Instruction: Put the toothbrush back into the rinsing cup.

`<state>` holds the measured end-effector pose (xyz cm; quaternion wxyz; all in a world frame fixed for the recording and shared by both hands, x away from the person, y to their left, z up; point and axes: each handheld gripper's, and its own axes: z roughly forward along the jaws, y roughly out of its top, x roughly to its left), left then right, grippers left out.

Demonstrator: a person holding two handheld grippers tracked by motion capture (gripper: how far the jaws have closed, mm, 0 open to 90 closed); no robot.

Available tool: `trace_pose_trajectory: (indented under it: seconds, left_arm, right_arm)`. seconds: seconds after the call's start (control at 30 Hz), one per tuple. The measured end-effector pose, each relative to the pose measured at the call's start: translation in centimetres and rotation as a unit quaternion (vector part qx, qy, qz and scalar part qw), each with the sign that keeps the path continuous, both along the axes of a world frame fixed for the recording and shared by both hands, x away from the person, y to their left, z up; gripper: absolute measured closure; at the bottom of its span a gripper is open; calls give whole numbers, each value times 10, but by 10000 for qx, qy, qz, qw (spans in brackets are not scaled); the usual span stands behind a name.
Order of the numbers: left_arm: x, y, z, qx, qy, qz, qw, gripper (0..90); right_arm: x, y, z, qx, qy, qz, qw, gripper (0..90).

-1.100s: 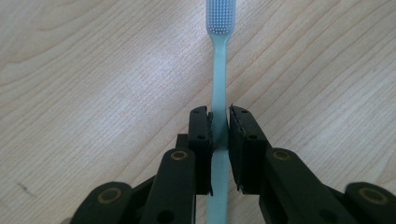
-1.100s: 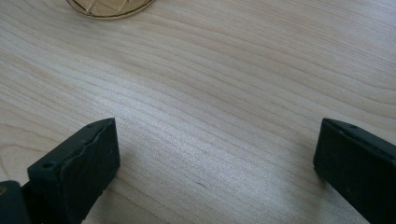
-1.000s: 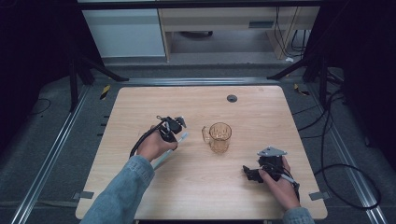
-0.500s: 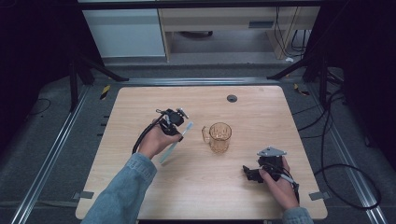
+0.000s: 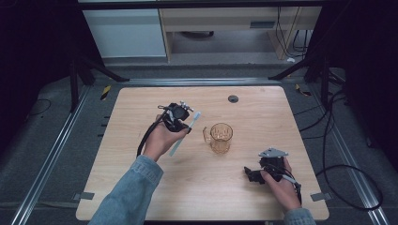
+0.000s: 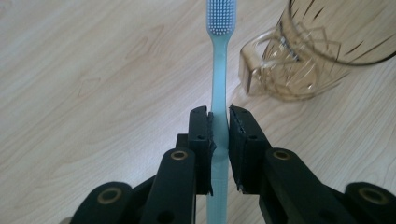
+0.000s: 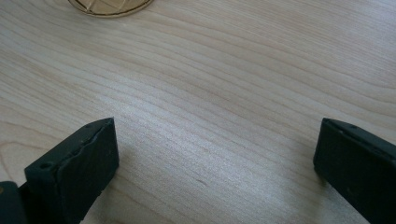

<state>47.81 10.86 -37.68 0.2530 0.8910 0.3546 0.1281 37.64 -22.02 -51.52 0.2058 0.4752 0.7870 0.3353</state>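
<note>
A light blue toothbrush (image 6: 219, 70) with white bristles is clamped by its handle between the jaws of my left gripper (image 6: 219, 126), bristle end pointing away. In the high view my left gripper (image 5: 183, 124) holds the toothbrush (image 5: 177, 145) slanted over the table, left of an amber transparent cup (image 5: 220, 137) with a handle. The cup (image 6: 308, 51) is close on the right in the left gripper view. My right gripper (image 5: 250, 175) rests low near the front right of the table, open, with bare wood between its jaws (image 7: 217, 140). The cup's base (image 7: 112, 5) lies ahead of it.
The wooden table (image 5: 141, 187) has a small black round grommet (image 5: 233, 99) near its back edge. Cables trail on the floor at the right (image 5: 347, 187). A white cabinet (image 5: 124, 33) stands beyond the table.
My left gripper has moved away from the person and slightly toward the cup, carrying the toothbrush. The right gripper and the cup have stayed put.
</note>
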Motion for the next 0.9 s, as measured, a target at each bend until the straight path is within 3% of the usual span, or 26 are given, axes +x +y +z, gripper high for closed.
trace_pose_trajectory:
  seconds: [0.07, 0.23, 0.3, 0.33, 0.4, 0.43, 0.47, 0.5, 0.6, 0.73, 0.77, 0.8, 0.83, 0.87, 0.9]
  left_arm:
    - [-4, -5, 4, -170, -209, 48, 9996, 789]
    - [-7, -8, 8, -357, -433, 170, 9983, 789]
    - [-12, -9, 12, -443, -748, 315, 9957, 789]
    - [-12, -9, 12, -443, -748, 315, 9957, 789]
    - [-15, -8, 16, -644, -946, 435, 9925, 789]
    - [-15, -8, 16, -644, -946, 435, 9925, 789]
    - [-17, -7, 19, -778, -1115, 528, 9893, 790]
    - [-17, -7, 19, -778, -1115, 528, 9893, 789]
    - [-21, -5, 24, -956, -1427, 698, 9827, 790]
    - [-24, -4, 26, -1285, -1628, 857, 9745, 790]
    - [-26, -5, 26, -1448, -1726, 938, 9698, 790]
    - [-26, -5, 26, -1448, -1726, 938, 9698, 790]
    - [-27, -7, 27, -1592, -1833, 989, 9650, 790]
    - [-27, -7, 27, -1592, -1833, 989, 9650, 790]
    - [-27, -8, 27, -1708, -1873, 1018, 9620, 790]
  right_arm:
    - [0, 0, 0, 14, 11, -8, 10000, 4]
    - [0, 0, 0, -1, 2, 3, 10000, 4]
    - [0, 0, 0, 0, -1, 11, 10000, 4]
    - [0, 0, 0, 4, 5, -2, 10000, 4]
    - [0, 0, 0, 1, -1, 11, 10000, 4]
    - [0, 0, 0, 1, -1, 11, 10000, 4]
    - [0, 0, 0, 1, 0, 9, 10000, 4]
    - [0, 0, 0, 1, 0, 9, 10000, 4]
    - [0, 0, 0, 8, 9, 4, 10000, 4]
    - [0, 0, 0, 8, 9, 5, 10000, 4]
    - [0, 0, 0, -4, -2, 12, 10000, 4]
    - [0, 0, 0, -4, -2, 12, 10000, 4]
    - [0, 0, 0, -2, -1, 11, 10000, 4]
    - [0, 0, 0, -2, -1, 11, 10000, 4]
    - [0, 0, 0, -2, -2, 12, 10000, 4]
